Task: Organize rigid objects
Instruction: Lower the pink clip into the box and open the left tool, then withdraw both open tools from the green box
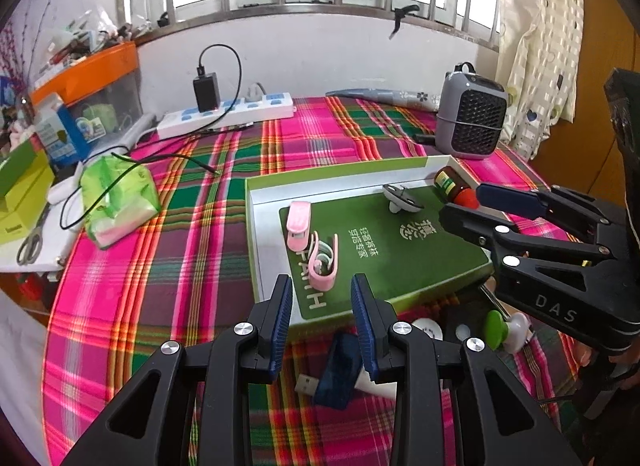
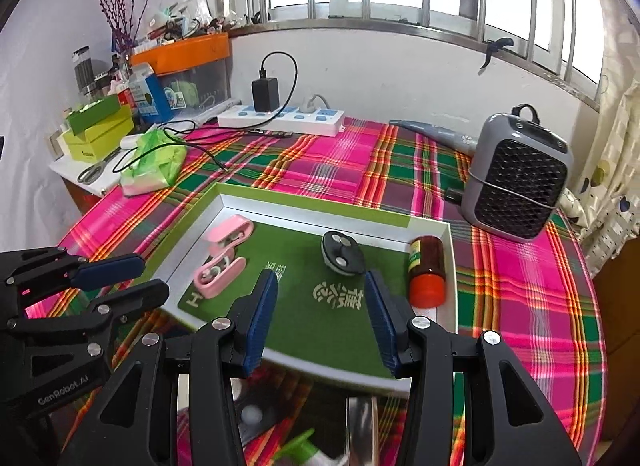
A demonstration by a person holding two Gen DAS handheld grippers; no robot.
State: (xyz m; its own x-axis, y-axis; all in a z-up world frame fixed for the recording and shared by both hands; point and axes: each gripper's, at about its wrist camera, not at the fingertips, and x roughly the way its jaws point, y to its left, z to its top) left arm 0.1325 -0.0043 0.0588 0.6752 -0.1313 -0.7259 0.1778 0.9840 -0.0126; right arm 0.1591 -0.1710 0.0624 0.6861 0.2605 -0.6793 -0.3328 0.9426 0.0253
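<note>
Both hand-held grippers hang over the near edge of the box, jaws spread and holding nothing: the left hand-held gripper (image 1: 322, 322) with a narrower gap, the right hand-held gripper (image 2: 320, 318) wider.

The box (image 1: 256, 225) is a shallow white tray with lime walls and a green insert, lying on a plaid cloth (image 1: 192, 225) over the bench. Already in it are two pink clips (image 1: 316, 250), a dark round piece (image 2: 343, 253) and a brown bottle (image 2: 427, 270) with a red cap. The bottle lies on its side against the box's right wall, its long axis running near to far, cap toward the hand-held grippers.

Still outside, on the cloth just in front of the box, are a blue USB stick (image 1: 336, 374), a green-and-white clip (image 1: 506, 328) and a white round piece (image 1: 428, 330), which is hard to identify. The USB stick lies directly below the left hand-held gripper, under its right finger, so the left hand is the nearer one. Its long axis slants across the left wrist view, metal plug pointing left and toward the camera, body running up to the right. To take it across its narrow sides, I judge the left hand-held gripper would need to drop nearly straight down and roll a little. The green-and-white clip lies further right, nearer the right hand.
</note>
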